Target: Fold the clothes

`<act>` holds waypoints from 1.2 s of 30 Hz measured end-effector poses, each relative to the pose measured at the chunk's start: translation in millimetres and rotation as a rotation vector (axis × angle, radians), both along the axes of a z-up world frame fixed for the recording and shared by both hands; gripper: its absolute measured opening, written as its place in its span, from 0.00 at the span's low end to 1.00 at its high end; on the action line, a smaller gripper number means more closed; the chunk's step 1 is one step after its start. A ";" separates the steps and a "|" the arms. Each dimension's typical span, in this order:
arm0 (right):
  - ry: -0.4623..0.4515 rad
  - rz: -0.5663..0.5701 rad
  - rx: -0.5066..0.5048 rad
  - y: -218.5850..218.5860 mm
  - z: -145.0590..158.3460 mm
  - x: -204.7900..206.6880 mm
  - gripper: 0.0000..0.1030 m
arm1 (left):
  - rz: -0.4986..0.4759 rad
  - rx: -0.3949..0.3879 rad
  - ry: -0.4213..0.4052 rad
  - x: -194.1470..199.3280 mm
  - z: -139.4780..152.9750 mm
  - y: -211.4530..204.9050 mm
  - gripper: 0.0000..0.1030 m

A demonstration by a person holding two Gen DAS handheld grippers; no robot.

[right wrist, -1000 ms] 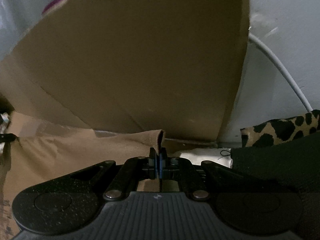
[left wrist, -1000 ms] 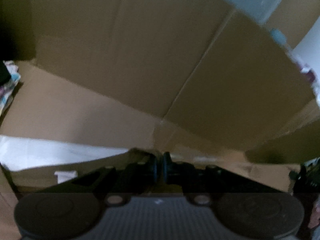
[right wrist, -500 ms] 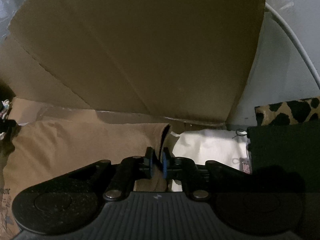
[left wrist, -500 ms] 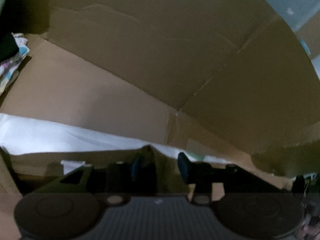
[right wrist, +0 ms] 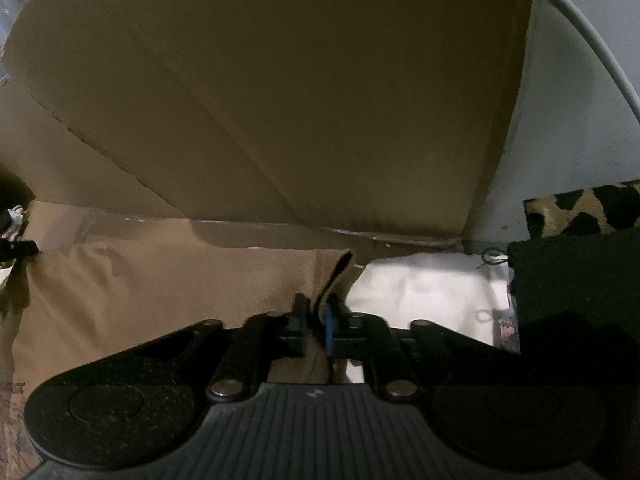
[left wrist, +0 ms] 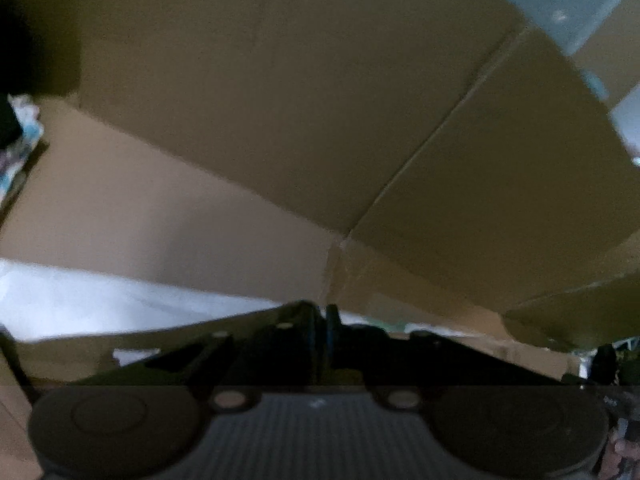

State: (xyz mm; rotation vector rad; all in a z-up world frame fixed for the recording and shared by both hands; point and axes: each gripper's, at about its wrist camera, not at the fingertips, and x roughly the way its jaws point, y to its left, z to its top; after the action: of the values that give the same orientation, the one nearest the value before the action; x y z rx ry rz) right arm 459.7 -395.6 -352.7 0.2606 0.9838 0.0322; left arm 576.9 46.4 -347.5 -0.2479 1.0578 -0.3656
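A tan garment [right wrist: 160, 292] lies flat on the cardboard floor in the right wrist view, its folded right edge curling up. My right gripper [right wrist: 315, 312] is open, with that curled edge loose between the fingers. In the blurred left wrist view the tan garment [left wrist: 180, 334] shows as a band that rises to a peak at my left gripper [left wrist: 320, 316]. Its fingers are pressed almost together on that peak. A white garment [right wrist: 432, 288] lies right of the tan one.
Tall cardboard walls [right wrist: 320, 100] stand close ahead in both views. A black cloth [right wrist: 580, 280] and a leopard-print piece [right wrist: 580, 212] lie at the right. A grey cable [right wrist: 592, 40] runs down the pale wall. White fabric [left wrist: 100, 304] lies at the left.
My left gripper let go of the tan garment, opened, then closed on its edge again. My right gripper released its pinch on the fold and drew back a little.
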 end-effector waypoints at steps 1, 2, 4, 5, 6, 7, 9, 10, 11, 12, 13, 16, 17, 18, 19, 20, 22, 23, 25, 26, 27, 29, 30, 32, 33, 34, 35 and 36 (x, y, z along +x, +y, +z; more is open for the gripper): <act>-0.001 0.000 0.003 -0.3 -0.6 0.1 0.00 | -0.014 -0.003 -0.027 -2.9 3.6 0.9 0.04; -0.002 0.000 0.006 -0.5 -1.2 0.2 0.00 | -0.029 -0.003 -0.053 -5.8 7.2 1.2 0.04; -0.016 -0.018 -0.002 -2.0 0.5 0.1 0.00 | -0.054 -0.005 -0.101 -10.9 12.6 2.5 0.04; -0.020 -0.026 -0.004 -2.9 1.9 -0.8 0.00 | -0.067 -0.005 -0.126 -13.5 15.1 3.0 0.04; -0.023 -0.031 -0.006 -3.8 2.5 -1.9 0.00 | -0.076 -0.006 -0.146 -15.5 16.9 2.9 0.04; -0.028 -0.034 -0.011 -3.7 3.7 -2.5 0.00 | -0.081 -0.006 -0.160 -16.7 18.1 2.5 0.04; -0.036 -0.039 -0.020 -3.3 6.1 -2.8 0.00 | -0.090 -0.007 -0.187 -19.2 20.6 1.7 0.04; -0.040 -0.041 -0.025 -3.1 7.3 -3.0 0.00 | -0.095 -0.007 -0.201 -20.4 21.8 1.3 0.04; -0.042 -0.045 -0.026 -3.8 8.4 -3.4 0.00 | -0.098 -0.010 -0.211 -21.2 22.7 0.9 0.04; -0.045 -0.049 -0.027 -4.5 9.4 -3.7 0.00 | -0.099 -0.015 -0.215 -21.4 23.1 0.4 0.04; -0.047 -0.052 -0.029 -4.7 10.1 -3.7 0.00 | -0.100 -0.020 -0.219 -21.2 23.3 -0.3 0.04; -0.049 -0.067 -0.038 -5.7 12.3 -3.2 0.00 | -0.106 -0.032 -0.230 -19.9 24.6 -2.8 0.04; -0.050 -0.071 -0.043 -6.6 13.2 -3.6 0.00 | -0.108 -0.036 -0.234 -19.5 25.3 -3.5 0.04; -0.052 -0.075 -0.049 -6.4 13.7 -3.7 0.00 | -0.111 -0.039 -0.238 -19.1 26.0 -4.2 0.04; -0.054 -0.078 -0.056 -6.3 14.3 -3.8 0.00 | -0.113 -0.043 -0.242 -18.8 26.8 -4.9 0.04; -0.056 -0.083 -0.064 -6.5 14.6 -4.0 0.00 | -0.116 -0.046 -0.246 -18.4 27.5 -5.6 0.04; -0.059 -0.093 -0.080 -6.8 15.4 -4.2 0.00 | -0.121 -0.053 -0.254 -17.7 29.0 -7.0 0.04; -0.060 -0.095 -0.088 -6.9 15.5 -3.8 0.00 | -0.124 -0.055 -0.258 -17.1 29.4 -8.0 0.04; -0.060 -0.103 -0.100 -7.3 15.2 -2.8 0.00 | -0.130 -0.056 -0.263 -15.5 29.2 -10.7 0.04; -0.057 -0.104 -0.104 -7.2 14.0 -1.6 0.00 | -0.131 -0.054 -0.261 -14.3 27.3 -11.5 0.04; -0.054 -0.106 -0.109 -7.1 12.8 -0.3 0.00 | -0.133 -0.047 -0.257 -13.2 24.6 -12.3 0.04; -0.047 -0.108 -0.113 -6.6 9.6 2.6 0.00 | -0.134 -0.021 -0.239 -9.1 14.0 -16.7 0.04; -0.035 -0.104 -0.111 -6.0 6.4 5.1 0.00 | -0.131 -0.007 -0.224 -5.5 6.7 -20.0 0.04; -0.029 -0.101 -0.110 -5.6 0.4 7.9 0.00 | -0.126 0.019 -0.191 -0.4 -8.3 -24.8 0.04; -0.028 -0.098 -0.112 -5.2 -2.6 9.1 0.01 | -0.127 0.034 -0.176 1.1 -14.6 -25.7 0.04; -0.019 -0.095 -0.103 -5.9 -4.9 9.8 0.02 | -0.131 0.050 -0.163 1.8 -20.0 -25.8 0.04; -0.027 -0.104 -0.082 -8.3 -4.5 8.4 0.03 | -0.135 0.067 -0.149 2.5 -25.3 -25.8 0.04; -0.039 -0.106 -0.056 -10.6 -2.1 4.2 0.04 | -0.139 0.079 -0.139 3.2 -28.8 -26.4 0.04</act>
State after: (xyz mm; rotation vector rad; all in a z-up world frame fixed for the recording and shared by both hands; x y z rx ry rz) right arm 463.8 -406.2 -354.7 0.2597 0.9298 -0.0871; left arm 580.1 19.9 -376.3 -0.0770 0.9521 -0.4587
